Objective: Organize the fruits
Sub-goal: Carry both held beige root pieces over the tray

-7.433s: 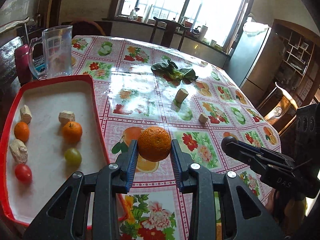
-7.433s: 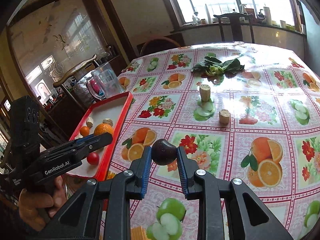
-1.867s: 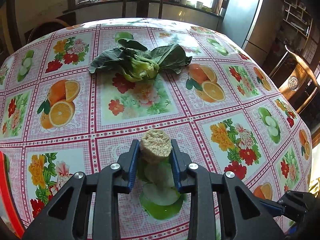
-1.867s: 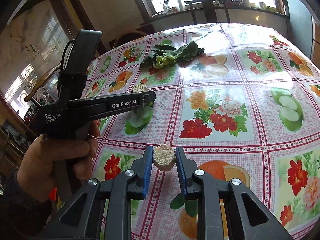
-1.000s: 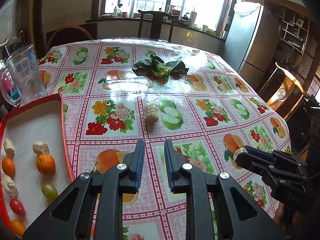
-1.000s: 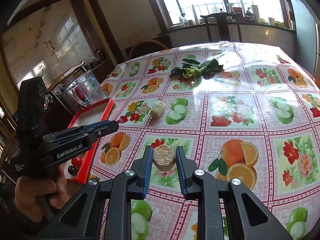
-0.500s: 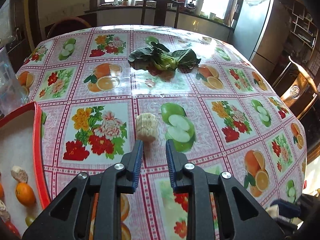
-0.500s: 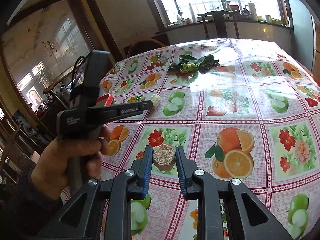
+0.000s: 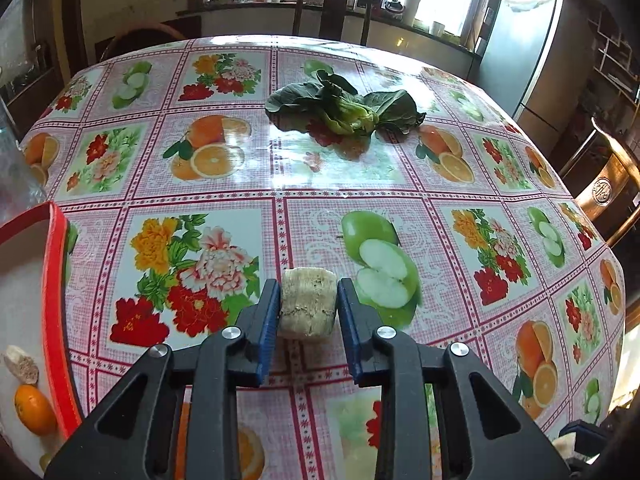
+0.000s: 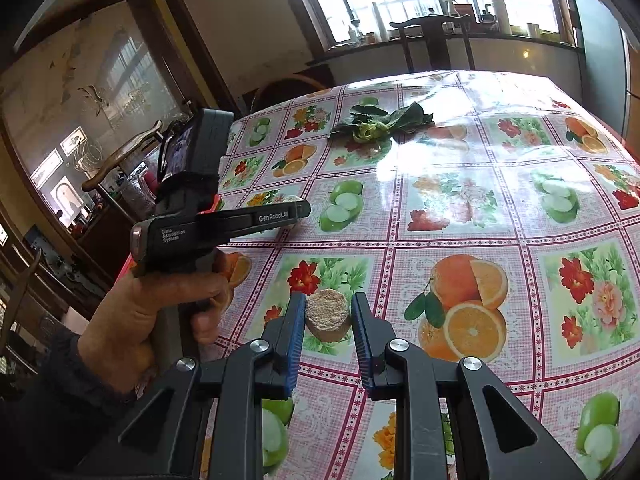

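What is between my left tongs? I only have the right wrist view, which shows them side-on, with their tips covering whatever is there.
Observer: In the left wrist view, the left tongs are shut on a pale ribbed chunk, with a blue pad against each side.
Operator: Where is the tray from there?
Observer: The red tray is at the left edge of that view, apart from the chunk.
Operator: Can you see anything in it?
Observer: Only one corner shows. It holds an orange and a beige piece.
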Available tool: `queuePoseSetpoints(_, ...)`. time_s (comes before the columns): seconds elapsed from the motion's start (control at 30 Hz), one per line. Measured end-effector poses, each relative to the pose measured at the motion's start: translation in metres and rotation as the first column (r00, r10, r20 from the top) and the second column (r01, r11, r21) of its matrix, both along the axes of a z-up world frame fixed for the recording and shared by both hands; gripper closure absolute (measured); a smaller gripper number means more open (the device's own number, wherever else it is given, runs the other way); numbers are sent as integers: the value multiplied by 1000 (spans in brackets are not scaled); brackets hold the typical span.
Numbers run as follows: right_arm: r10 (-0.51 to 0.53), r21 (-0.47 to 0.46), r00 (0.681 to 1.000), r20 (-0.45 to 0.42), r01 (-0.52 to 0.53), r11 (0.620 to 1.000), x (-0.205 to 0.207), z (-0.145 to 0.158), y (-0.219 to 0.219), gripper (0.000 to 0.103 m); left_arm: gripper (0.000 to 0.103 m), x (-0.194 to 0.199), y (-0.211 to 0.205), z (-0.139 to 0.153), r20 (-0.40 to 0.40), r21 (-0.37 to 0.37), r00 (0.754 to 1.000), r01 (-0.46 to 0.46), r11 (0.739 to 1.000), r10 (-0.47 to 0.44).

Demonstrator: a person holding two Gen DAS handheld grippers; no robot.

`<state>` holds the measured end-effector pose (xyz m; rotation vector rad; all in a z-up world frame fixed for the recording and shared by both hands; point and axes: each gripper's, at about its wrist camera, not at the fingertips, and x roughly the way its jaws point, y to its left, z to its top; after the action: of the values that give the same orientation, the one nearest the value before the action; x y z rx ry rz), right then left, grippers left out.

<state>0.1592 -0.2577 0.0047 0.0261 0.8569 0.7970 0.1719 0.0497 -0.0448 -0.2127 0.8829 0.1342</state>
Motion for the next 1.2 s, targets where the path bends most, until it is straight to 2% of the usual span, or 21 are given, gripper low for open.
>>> queuePoseSetpoints(0.37, 69, 10, 997, 22, -69, 998, -24, 9, 26, 80, 77, -94, 6, 18, 73, -38, 997, -28, 999, 31)
queuePoseSetpoints(0.63, 131, 18, 991, 42, -132, 991, -47, 17, 48, 80, 77, -147, 15, 35, 123, -8, 990, -62, 998, 62)
queuePoseSetpoints(1.2, 225, 11, 972, 69, -226, 974, -84, 24, 84, 80, 77, -212, 36, 39, 148, -4, 982, -119, 993, 118)
